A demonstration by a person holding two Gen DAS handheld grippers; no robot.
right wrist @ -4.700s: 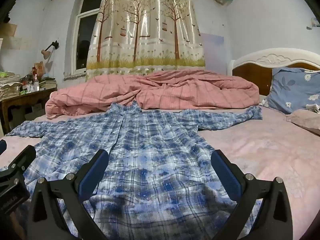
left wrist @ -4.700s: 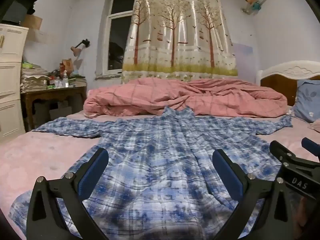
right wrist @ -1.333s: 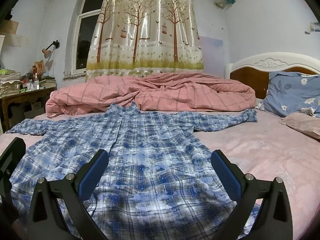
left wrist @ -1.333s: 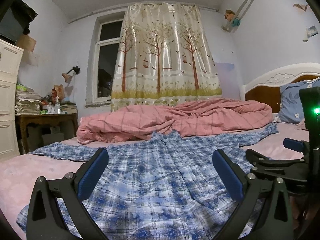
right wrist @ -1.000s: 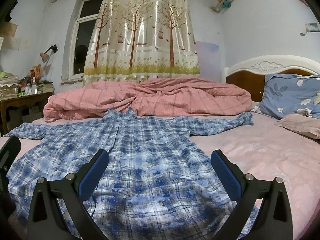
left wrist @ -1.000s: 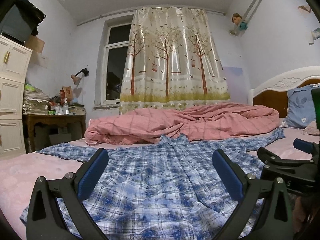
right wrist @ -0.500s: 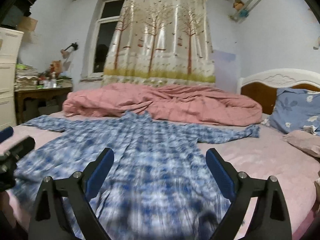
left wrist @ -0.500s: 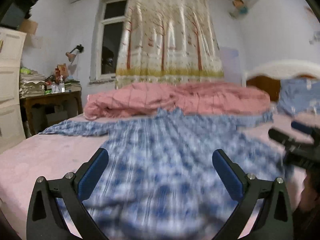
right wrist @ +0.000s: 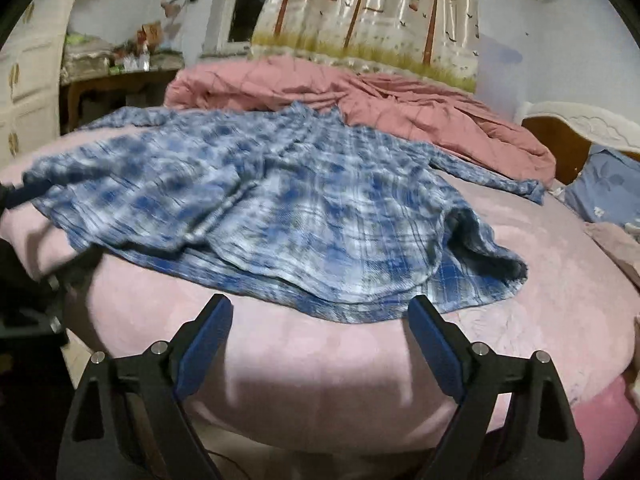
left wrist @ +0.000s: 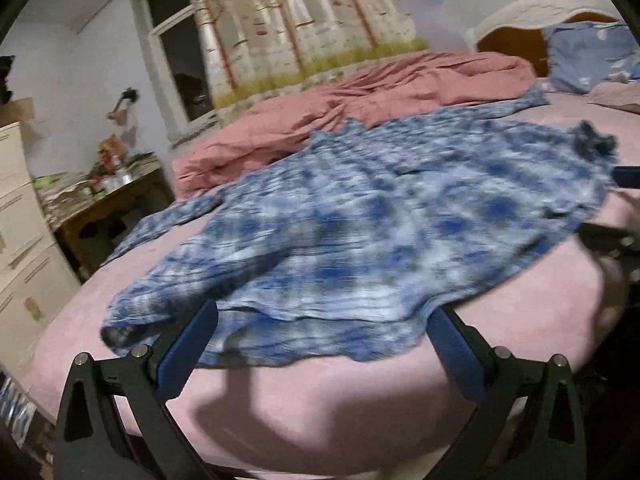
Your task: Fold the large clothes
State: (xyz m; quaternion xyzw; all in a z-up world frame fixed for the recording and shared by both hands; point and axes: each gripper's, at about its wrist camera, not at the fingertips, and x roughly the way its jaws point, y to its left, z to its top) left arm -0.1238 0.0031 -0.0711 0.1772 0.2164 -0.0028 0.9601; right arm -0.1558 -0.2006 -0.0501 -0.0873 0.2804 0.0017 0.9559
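You are lined up at the hem, fold not yet begun.
The blue-and-white plaid cotton shirt (left wrist: 360,232) lies flat on the pink bed (left wrist: 320,412), collar far, hem just ahead of your left hand-held gripper (left wrist: 320,344) and right hand-held gripper (right wrist: 320,332); both gape wide, empty. Next, I judge: pinch the hem corners.

We see the shirt (right wrist: 280,208) of thin crinkled cloth, the bed sheet (right wrist: 360,360) of soft matt fabric, the curtain (right wrist: 372,12) glossy, the headboard (left wrist: 508,32) of wood.
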